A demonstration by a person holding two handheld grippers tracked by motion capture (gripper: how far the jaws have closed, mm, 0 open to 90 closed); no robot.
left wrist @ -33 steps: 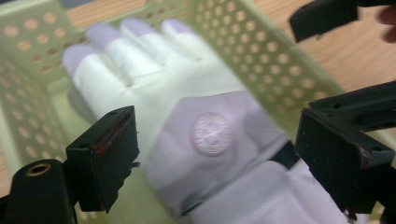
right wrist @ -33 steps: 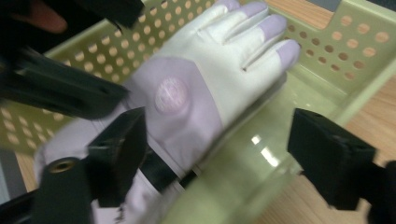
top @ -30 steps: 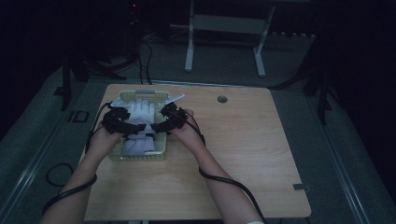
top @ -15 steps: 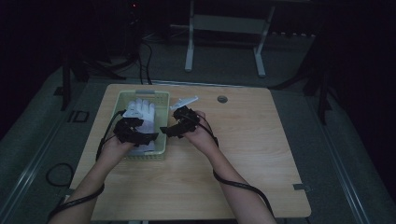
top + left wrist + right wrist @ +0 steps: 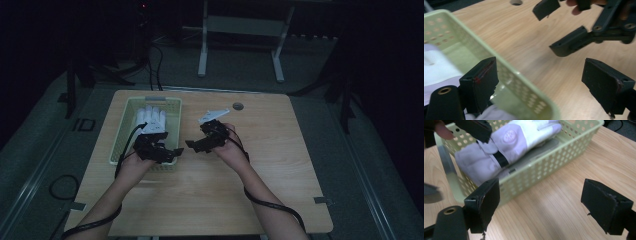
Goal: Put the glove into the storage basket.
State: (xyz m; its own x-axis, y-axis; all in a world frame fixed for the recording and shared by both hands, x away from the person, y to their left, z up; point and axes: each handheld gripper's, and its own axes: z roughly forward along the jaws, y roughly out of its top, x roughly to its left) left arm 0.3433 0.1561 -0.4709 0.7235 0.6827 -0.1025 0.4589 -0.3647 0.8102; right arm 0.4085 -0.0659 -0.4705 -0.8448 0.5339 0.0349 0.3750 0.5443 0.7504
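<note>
A pale green perforated basket [image 5: 120, 135] stands on the left part of the wooden table, and a white glove [image 5: 150, 119] lies in it. My left gripper [image 5: 171, 152] hovers over the basket's near right corner. In the left gripper view it [image 5: 542, 83] is open, with the basket's rim [image 5: 506, 72] running between the jaws and touching neither. My right gripper [image 5: 194, 145] hangs just right of the basket, pointing at it. The right gripper view shows it [image 5: 544, 205] open and empty above bare wood, facing the basket [image 5: 536, 170] and the glove [image 5: 519, 140].
The table [image 5: 280, 165] has bare wood to the right and along its near side. A round cable hole [image 5: 238, 106] sits near the far edge. Beyond the table stands a metal frame [image 5: 240, 30]. Cables trail from both grippers off the near edge.
Both hands have drawn back from the basket's sides and shifted right, toward its near right corner. The basket and glove have stayed put.
</note>
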